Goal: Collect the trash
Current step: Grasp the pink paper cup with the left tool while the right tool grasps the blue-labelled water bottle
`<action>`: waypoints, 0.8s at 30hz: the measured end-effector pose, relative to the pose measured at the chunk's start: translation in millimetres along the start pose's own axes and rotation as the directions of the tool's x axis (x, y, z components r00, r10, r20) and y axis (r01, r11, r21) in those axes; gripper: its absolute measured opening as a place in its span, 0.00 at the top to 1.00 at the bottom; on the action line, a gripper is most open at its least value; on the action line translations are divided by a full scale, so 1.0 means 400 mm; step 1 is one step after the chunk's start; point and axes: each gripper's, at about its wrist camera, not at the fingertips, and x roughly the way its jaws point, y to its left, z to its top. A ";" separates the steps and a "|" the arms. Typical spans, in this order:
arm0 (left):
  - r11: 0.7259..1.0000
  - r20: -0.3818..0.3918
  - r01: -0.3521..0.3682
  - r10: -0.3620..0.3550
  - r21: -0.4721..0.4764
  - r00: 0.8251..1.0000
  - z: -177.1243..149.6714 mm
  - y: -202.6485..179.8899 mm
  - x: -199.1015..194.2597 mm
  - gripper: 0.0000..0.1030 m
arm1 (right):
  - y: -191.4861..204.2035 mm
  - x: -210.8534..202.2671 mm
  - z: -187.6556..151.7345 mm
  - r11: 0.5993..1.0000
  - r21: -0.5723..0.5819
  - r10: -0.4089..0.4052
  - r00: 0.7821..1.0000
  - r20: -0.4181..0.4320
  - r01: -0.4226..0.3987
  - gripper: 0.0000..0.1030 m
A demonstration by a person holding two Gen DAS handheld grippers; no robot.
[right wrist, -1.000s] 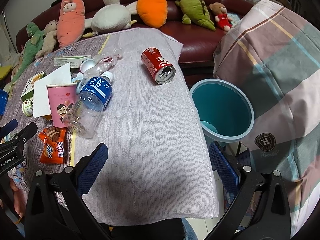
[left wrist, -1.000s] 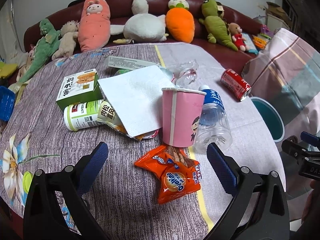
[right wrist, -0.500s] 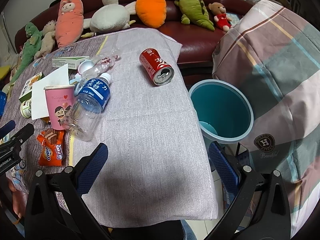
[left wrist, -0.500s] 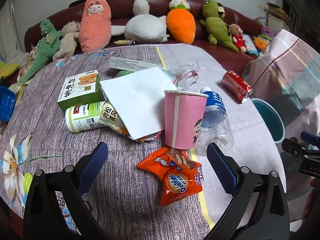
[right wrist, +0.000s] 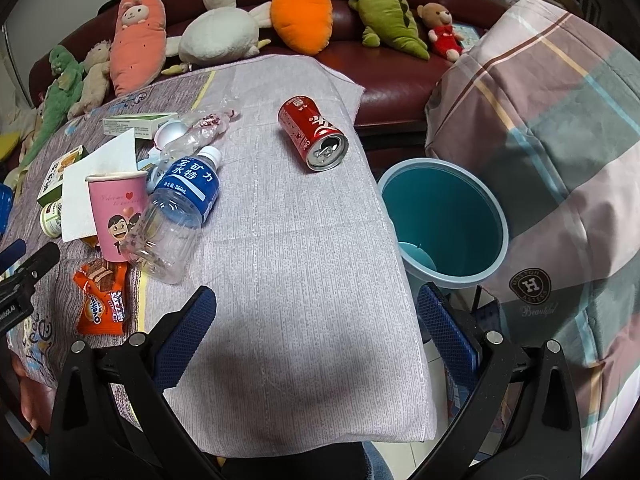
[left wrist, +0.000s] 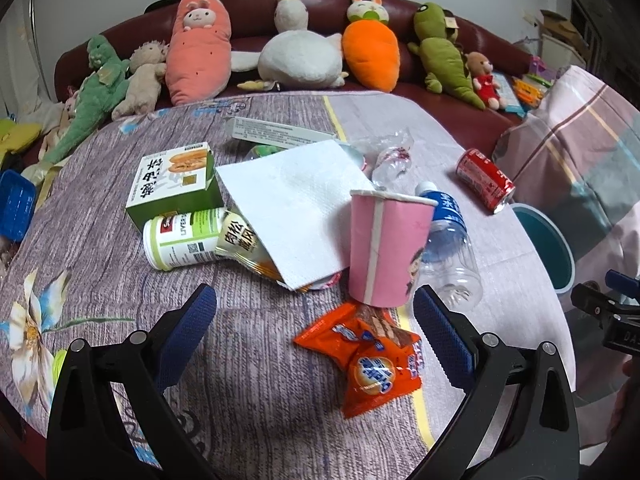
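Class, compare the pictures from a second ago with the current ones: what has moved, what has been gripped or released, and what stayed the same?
Only the cameras drifted slightly. In the left wrist view the pink cup and orange snack packet sit a little further right in the frame. Nothing was gripped or released: the left hand-held gripper and right hand-held gripper remain open, and the trash stayed put.

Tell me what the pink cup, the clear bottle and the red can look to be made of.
Pink cup: likely paper, matte, with a rolled white rim and a visible side seam.
Clear bottle: thin transparent plastic, glossy and ribbed, with a blue printed label and a white cap.
Red can: apparently aluminium, with a shiny silver top, an opened pull-tab mouth and glossy red printed sides.
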 end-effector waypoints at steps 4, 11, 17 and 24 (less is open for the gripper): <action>0.999 -0.006 0.016 -0.016 0.029 1.000 0.034 0.006 0.015 0.04 | 0.002 0.006 0.017 1.000 -0.003 0.006 1.000 0.001 -0.006 0.06; 0.995 -0.054 0.039 -0.033 0.095 0.998 0.069 -0.045 0.078 0.04 | -0.004 0.040 0.050 0.999 0.015 0.031 0.999 -0.022 -0.031 0.06; 0.992 -0.109 0.037 -0.024 0.117 0.994 0.071 -0.087 0.148 0.04 | -0.017 0.075 0.076 0.998 0.039 0.059 0.997 -0.052 -0.057 0.06; 0.993 -0.133 0.038 -0.023 0.114 0.991 0.068 -0.098 0.180 0.04 | -0.008 0.115 0.108 0.994 0.043 0.103 0.991 -0.086 -0.100 0.06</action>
